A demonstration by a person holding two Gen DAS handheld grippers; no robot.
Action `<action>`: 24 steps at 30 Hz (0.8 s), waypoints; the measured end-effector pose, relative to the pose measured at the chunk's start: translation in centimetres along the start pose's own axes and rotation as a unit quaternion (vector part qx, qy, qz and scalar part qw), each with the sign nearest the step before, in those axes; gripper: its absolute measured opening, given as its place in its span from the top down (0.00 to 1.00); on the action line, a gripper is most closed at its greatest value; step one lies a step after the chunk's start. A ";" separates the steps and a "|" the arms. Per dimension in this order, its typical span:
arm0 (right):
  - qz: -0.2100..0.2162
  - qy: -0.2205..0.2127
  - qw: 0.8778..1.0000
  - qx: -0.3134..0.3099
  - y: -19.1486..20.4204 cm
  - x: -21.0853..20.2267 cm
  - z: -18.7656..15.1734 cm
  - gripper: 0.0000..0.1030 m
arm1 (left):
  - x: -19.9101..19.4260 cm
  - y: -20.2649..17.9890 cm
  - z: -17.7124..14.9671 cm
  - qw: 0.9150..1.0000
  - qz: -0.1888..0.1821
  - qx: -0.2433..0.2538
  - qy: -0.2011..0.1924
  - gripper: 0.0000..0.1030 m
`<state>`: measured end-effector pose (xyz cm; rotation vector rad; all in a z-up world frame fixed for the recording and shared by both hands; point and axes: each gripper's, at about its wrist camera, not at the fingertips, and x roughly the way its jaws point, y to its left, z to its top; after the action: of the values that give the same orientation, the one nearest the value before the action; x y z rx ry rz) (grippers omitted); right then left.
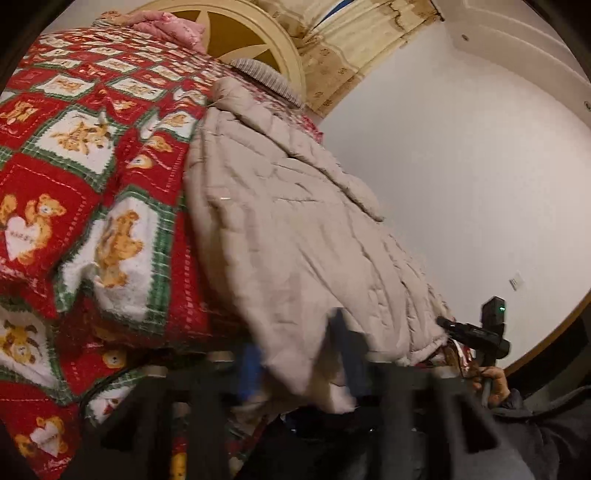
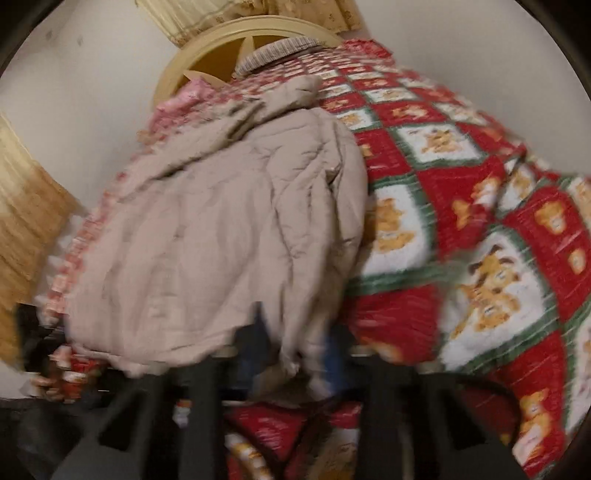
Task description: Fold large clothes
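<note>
A beige quilted coat (image 1: 288, 221) lies spread along a bed, over a red teddy-bear blanket (image 1: 74, 166). In the left wrist view my left gripper (image 1: 299, 354) sits at the coat's near hem, with a fold of that hem pinched between its blue-padded fingers. The right gripper (image 1: 443, 321) shows at the hem's other corner, held by a person's hand (image 1: 495, 384). In the right wrist view, which is blurred, the coat (image 2: 221, 229) fills the middle. My right gripper (image 2: 295, 350) is closed on the bunched hem corner there.
A cream round headboard (image 1: 255, 33) stands at the bed's far end, with a grey knitted item (image 1: 266, 77) and pink cloth (image 1: 166, 26) before it. A white wall (image 1: 461, 166) runs along the coat's side. Yellow curtains (image 2: 26, 206) hang nearby.
</note>
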<state>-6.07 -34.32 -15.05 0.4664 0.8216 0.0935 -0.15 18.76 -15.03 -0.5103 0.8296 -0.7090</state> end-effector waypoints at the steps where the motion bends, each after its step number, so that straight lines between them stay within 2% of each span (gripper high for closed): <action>1: 0.006 -0.003 1.000 0.006 0.0 -0.3 0.1 0.82 | -0.1 0.2 0.2 1.000 -0.003 -0.006 0.001 0.83; 4: 0.018 -0.014 1.000 0.001 0.8 -1.4 0.3 0.84 | -0.9 0.1 0.7 0.999 -0.028 -0.018 -0.015 0.88; 9: 0.087 -0.051 0.995 0.013 2.5 -4.5 1.0 0.85 | -3.0 -3.0 1.9 0.998 -0.043 0.032 -0.041 0.90; 15: 0.130 -0.083 0.988 -0.001 5.1 -7.7 2.0 0.86 | -5.7 -5.9 3.5 0.992 -0.094 0.048 -0.073 0.91; 21: 0.178 -0.139 0.974 -0.006 6.5 -12.8 3.2 0.87 | -8.7 -9.2 5.9 0.983 -0.140 0.048 -0.112 0.91; 24: 0.199 -0.179 0.964 -0.015 7.5 -15.2 5.1 0.90 | -8.9 -10.5 8.9 0.983 -0.129 0.039 -0.126 0.91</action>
<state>-12.05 -33.40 1.53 0.5943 0.3633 0.3816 -1.00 19.55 1.31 -0.6292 0.5020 -0.8904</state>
